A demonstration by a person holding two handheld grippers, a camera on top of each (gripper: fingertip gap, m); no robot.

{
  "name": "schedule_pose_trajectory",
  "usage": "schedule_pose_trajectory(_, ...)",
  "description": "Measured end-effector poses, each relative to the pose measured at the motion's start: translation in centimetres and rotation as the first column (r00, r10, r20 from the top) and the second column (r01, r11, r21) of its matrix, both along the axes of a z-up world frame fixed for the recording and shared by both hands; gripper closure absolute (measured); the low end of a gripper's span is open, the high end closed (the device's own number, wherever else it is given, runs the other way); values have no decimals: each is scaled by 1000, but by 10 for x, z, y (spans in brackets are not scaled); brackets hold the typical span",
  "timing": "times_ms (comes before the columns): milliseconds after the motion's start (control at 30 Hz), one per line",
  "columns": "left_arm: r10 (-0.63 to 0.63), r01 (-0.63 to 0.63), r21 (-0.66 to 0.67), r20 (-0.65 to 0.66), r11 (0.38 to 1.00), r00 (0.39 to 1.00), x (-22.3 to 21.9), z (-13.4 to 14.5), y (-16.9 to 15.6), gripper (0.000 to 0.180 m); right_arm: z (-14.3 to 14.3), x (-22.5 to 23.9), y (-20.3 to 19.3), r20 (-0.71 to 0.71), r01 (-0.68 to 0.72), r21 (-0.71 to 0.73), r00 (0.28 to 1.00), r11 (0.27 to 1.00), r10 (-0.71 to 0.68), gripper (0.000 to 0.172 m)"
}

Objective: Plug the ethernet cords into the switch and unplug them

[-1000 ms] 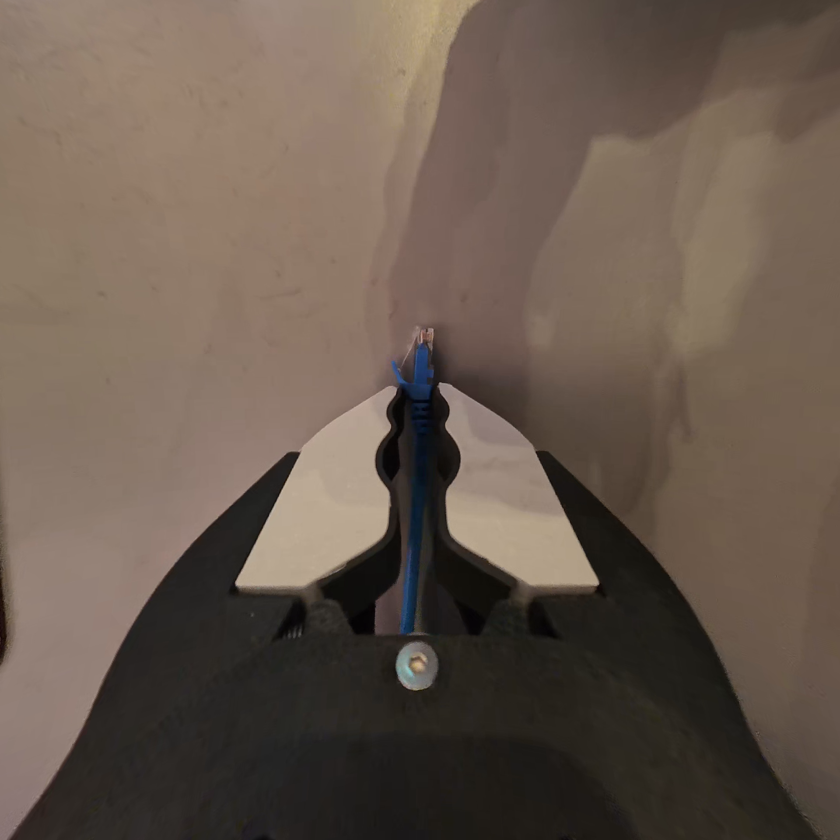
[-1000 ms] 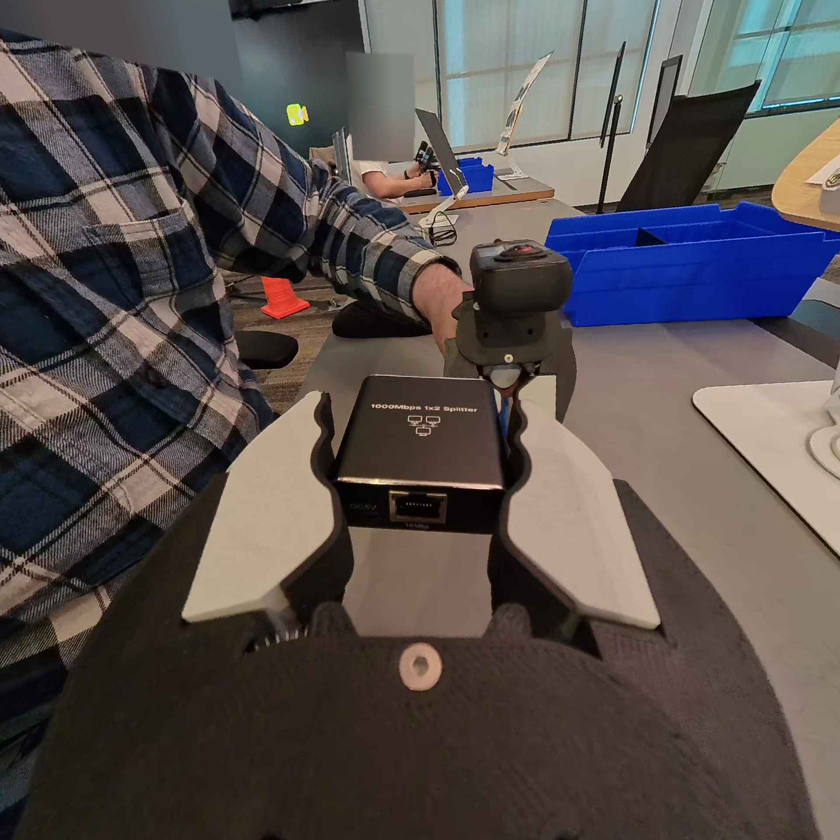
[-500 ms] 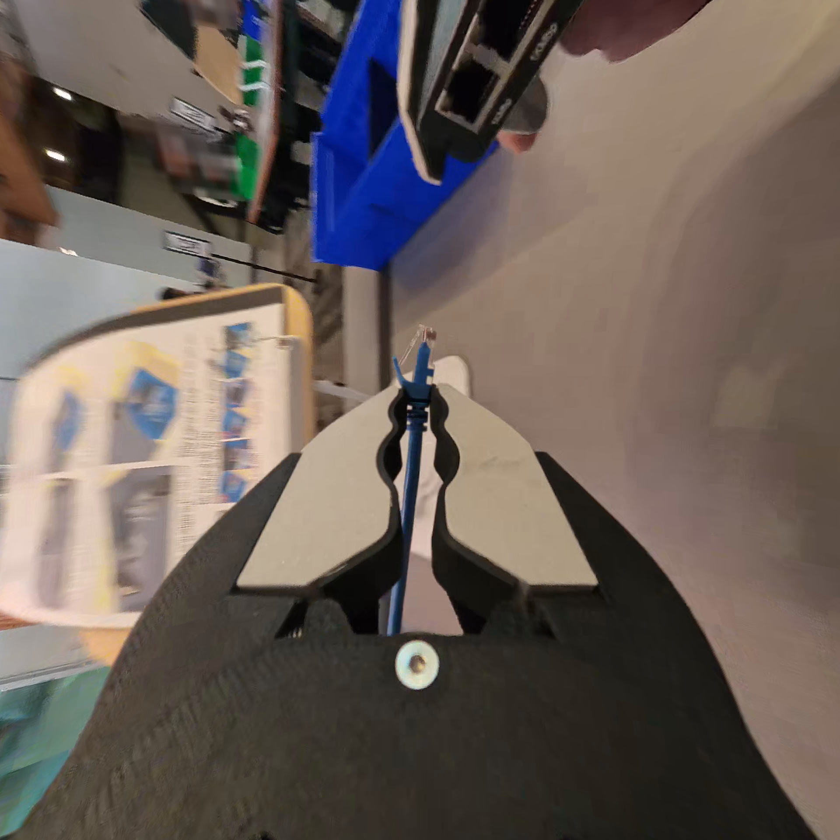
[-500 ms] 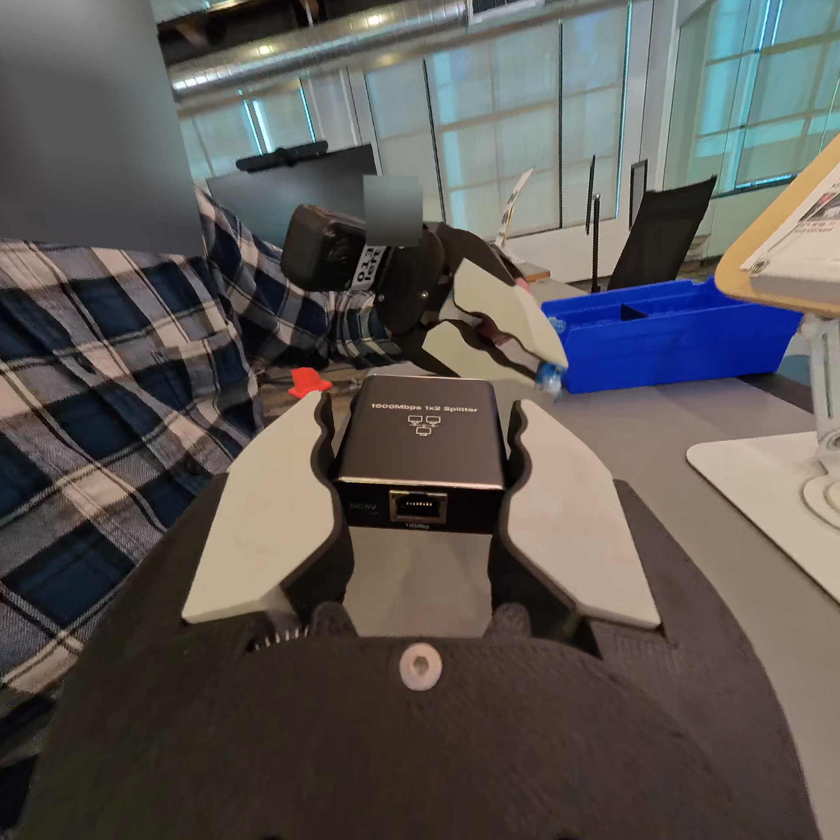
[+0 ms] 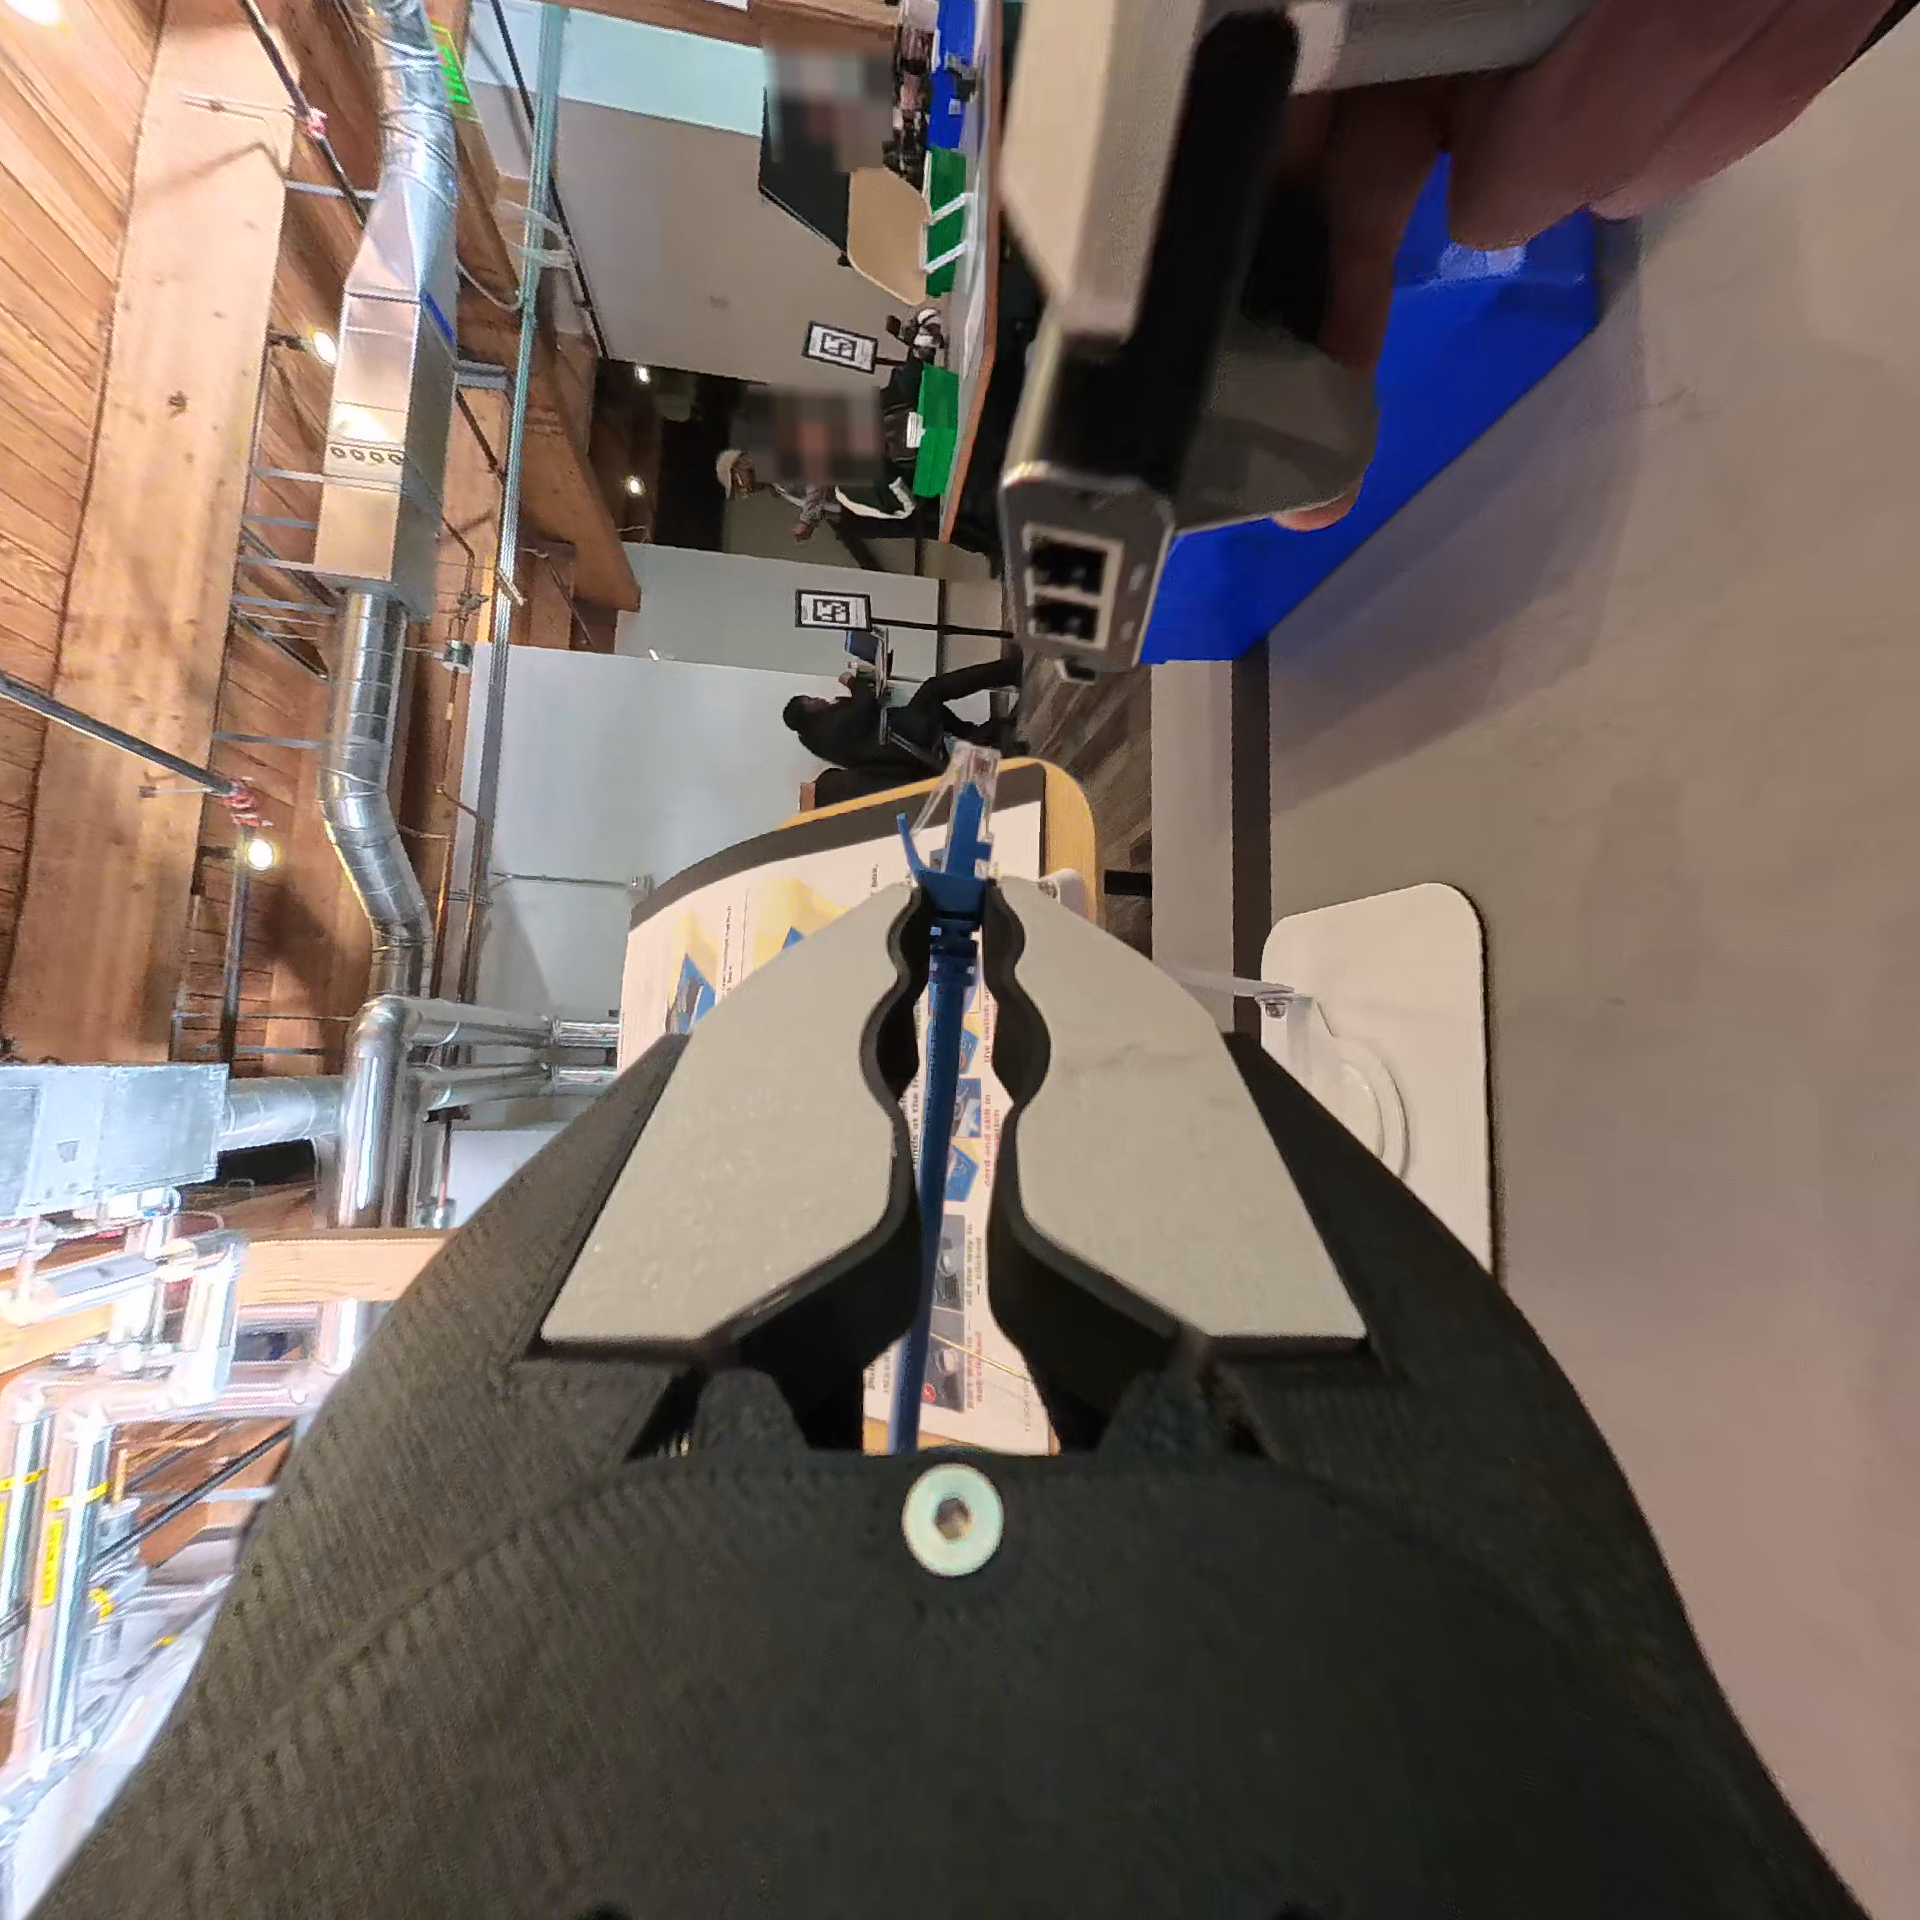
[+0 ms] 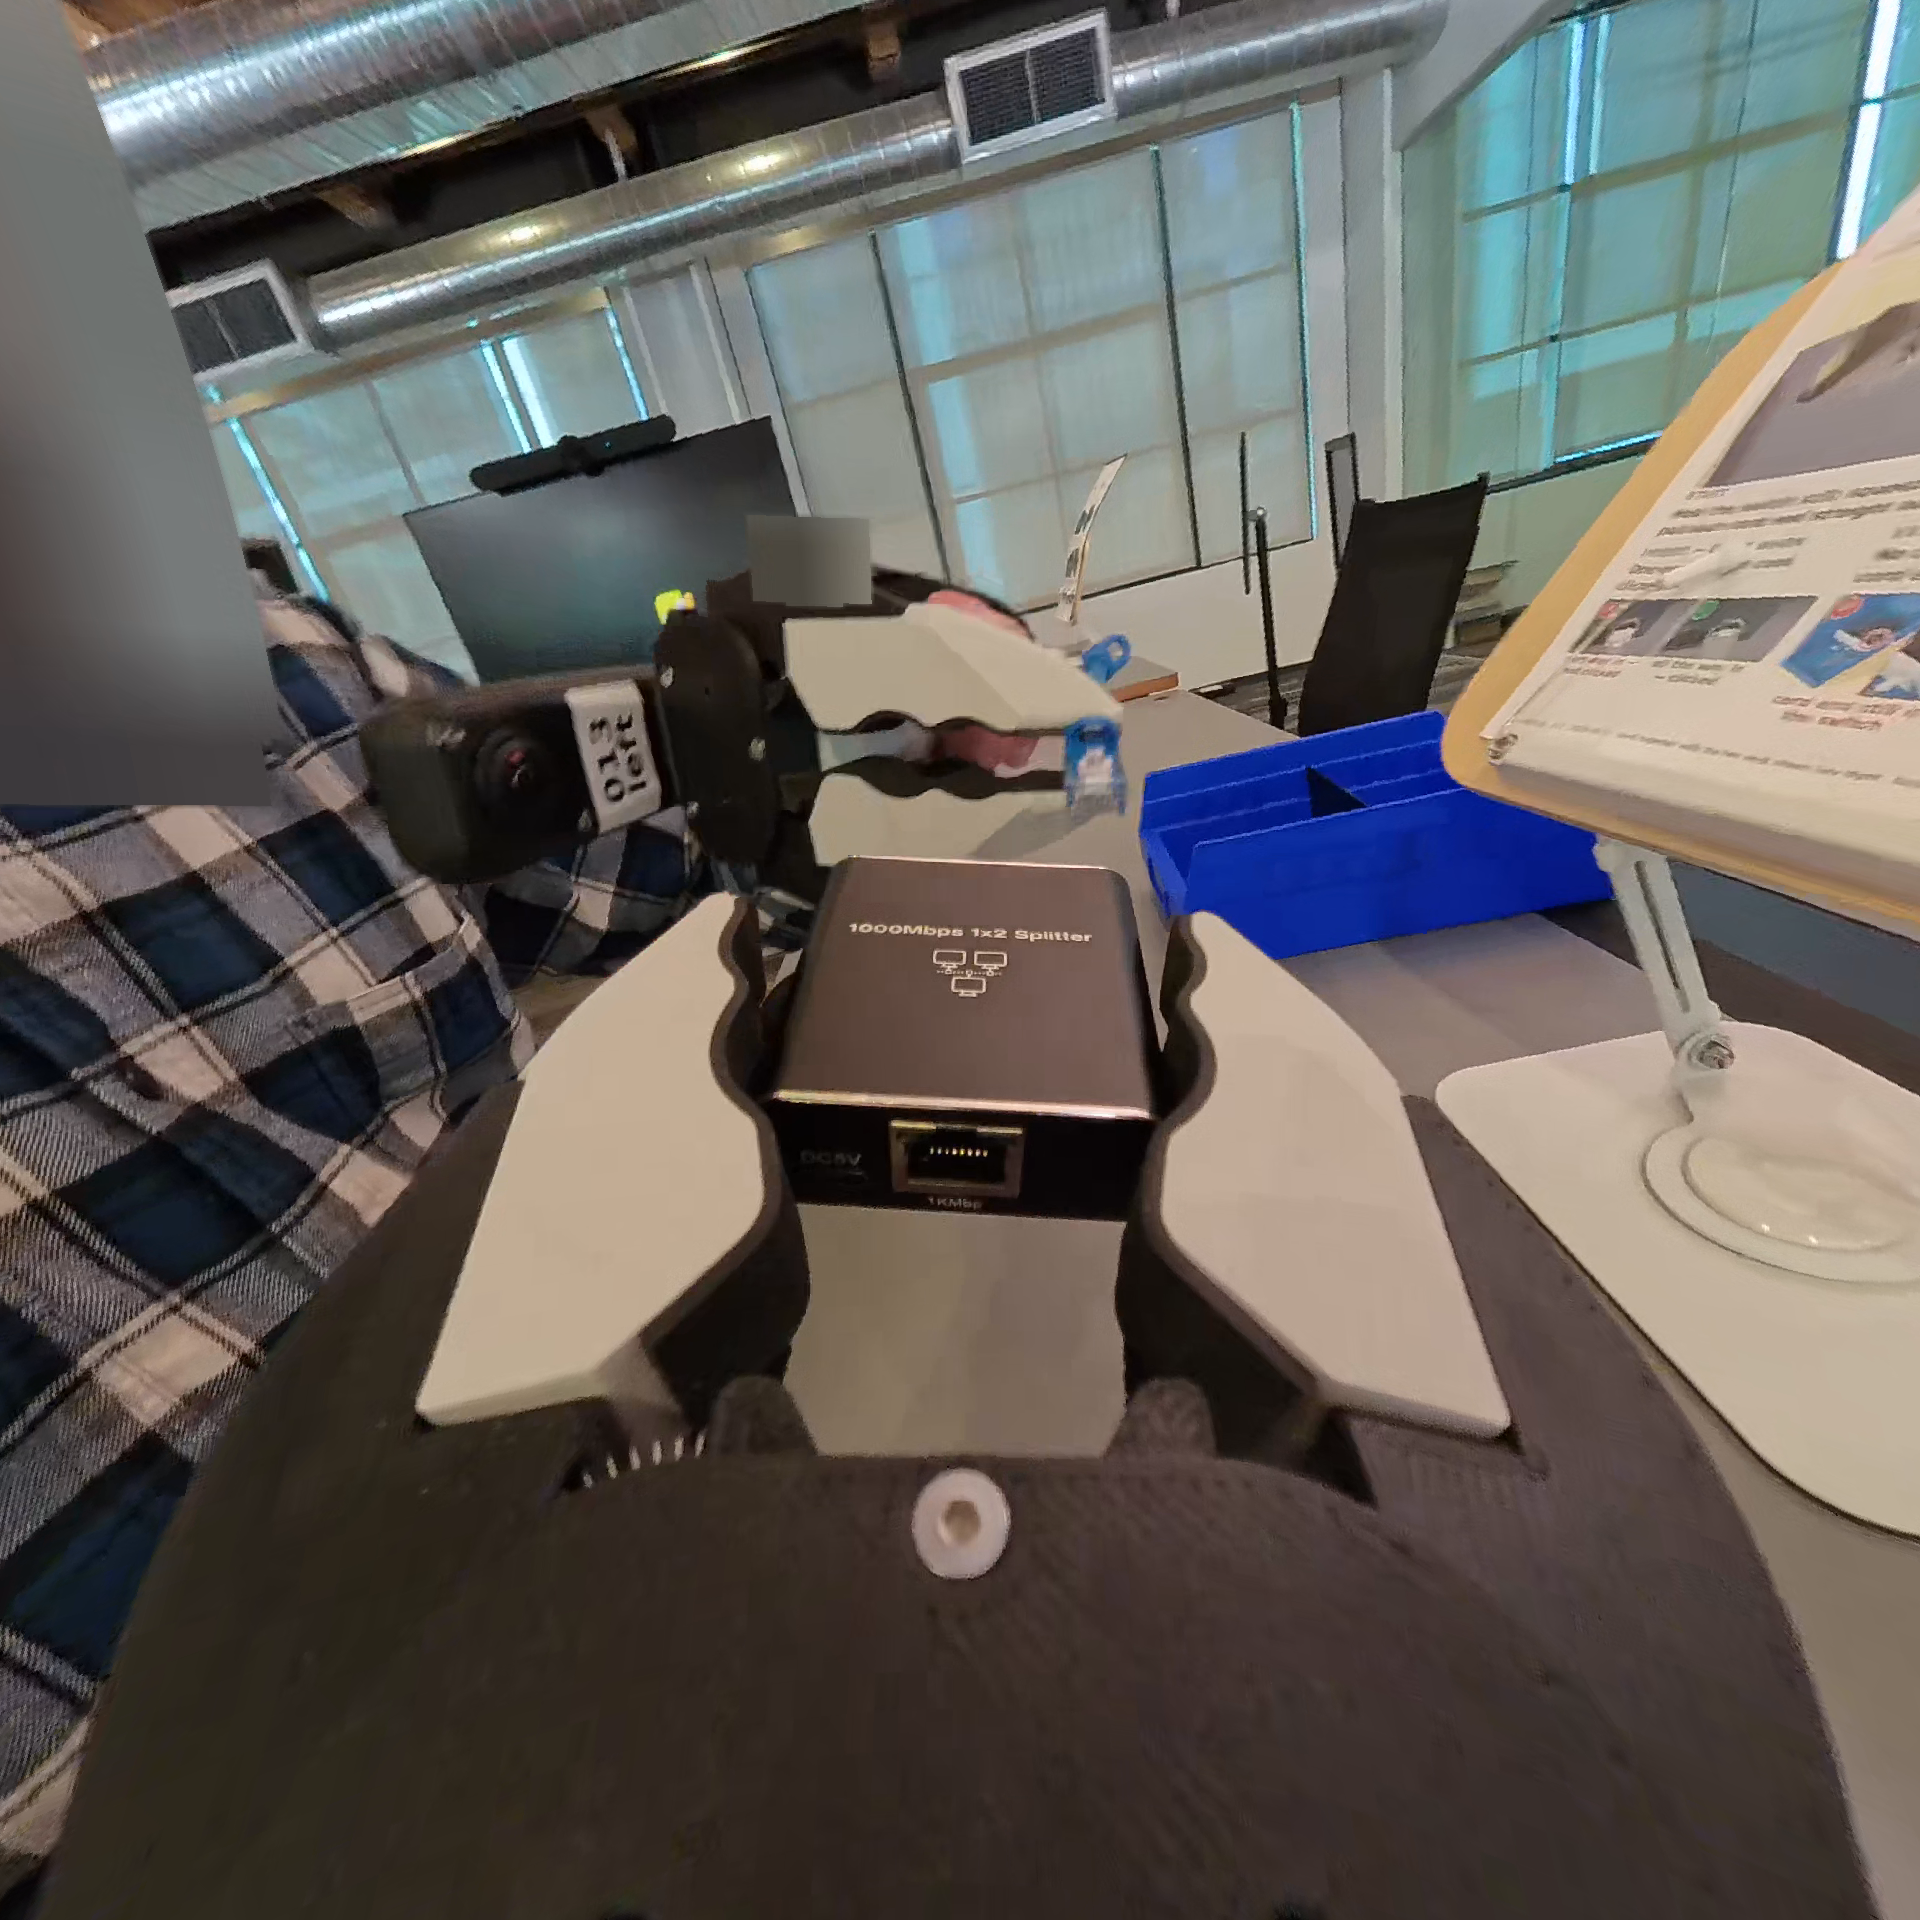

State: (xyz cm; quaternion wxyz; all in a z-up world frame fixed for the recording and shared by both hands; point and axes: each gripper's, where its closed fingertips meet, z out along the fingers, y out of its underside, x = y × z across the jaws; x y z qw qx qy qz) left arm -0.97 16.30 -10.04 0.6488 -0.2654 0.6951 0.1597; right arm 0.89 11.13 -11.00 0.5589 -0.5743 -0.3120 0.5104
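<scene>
Above the desk (image 6: 1455,997), near its far edge by the blue bin (image 6: 1351,862), we are holding both items aloft. Right tongs (image 6: 961,997): pinching the black switch (image 6: 966,987) by its sides. Left tongs (image 5: 951,914): pinching the blue ethernet cord (image 5: 940,1091), clear plug (image 5: 971,774) protruding, near the switch's paired ports (image 5: 1065,592) but apart. Step: first insertion; next we judge the plug needs aligning. Against a second ago, the left tongs are rolling sideways and rising from the desk.

The left hand-held gripper (image 5: 951,914) is rolled sideways with jaws clamped; the right hand-held gripper (image 6: 961,997) sits level, jaws wider.
</scene>
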Motion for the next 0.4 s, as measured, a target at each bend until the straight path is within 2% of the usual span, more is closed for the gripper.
schedule_pose_trajectory(33, 14, -14, 8, 0, 1000, 1000, 2, -1, 2, 171, 1, 1, 4, -2, 15, -13, 1000, 1000, -15, 97)
schedule_pose_trajectory(400, 69, -70, 24, 25, 997, 997, 10, 2, 12, 171, 12, -1, 28, 40, 47, 25, 998, 999, -48, 97)
